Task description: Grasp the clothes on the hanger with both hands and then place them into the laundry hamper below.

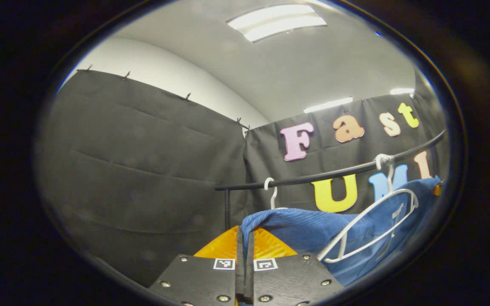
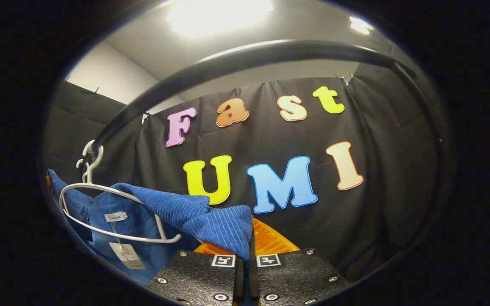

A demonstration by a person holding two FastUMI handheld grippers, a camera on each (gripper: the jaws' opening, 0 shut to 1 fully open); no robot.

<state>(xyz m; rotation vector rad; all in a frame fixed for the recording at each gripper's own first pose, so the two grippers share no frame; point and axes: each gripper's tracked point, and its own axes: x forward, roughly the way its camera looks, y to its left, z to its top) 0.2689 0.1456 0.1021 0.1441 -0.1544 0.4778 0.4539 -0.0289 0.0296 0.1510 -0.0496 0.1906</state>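
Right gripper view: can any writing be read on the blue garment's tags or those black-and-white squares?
Neck label on the blue garment: too blurred to read.
Hang tag below it: print too small to read.
Square markers at the jaws: coded patterns, no words.

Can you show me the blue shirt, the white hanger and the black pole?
blue shirt (image 2: 219, 225): right gripper view, ribbed shoulder fold
white hanger (image 1: 368, 231): left gripper view, curved lower wire
black pole (image 1: 313, 176): left gripper view, middle of rail

The blue corduroy garment (image 2: 143, 212) is cut off below the white plastic hanger (image 2: 113, 212); its lower part is unseen.
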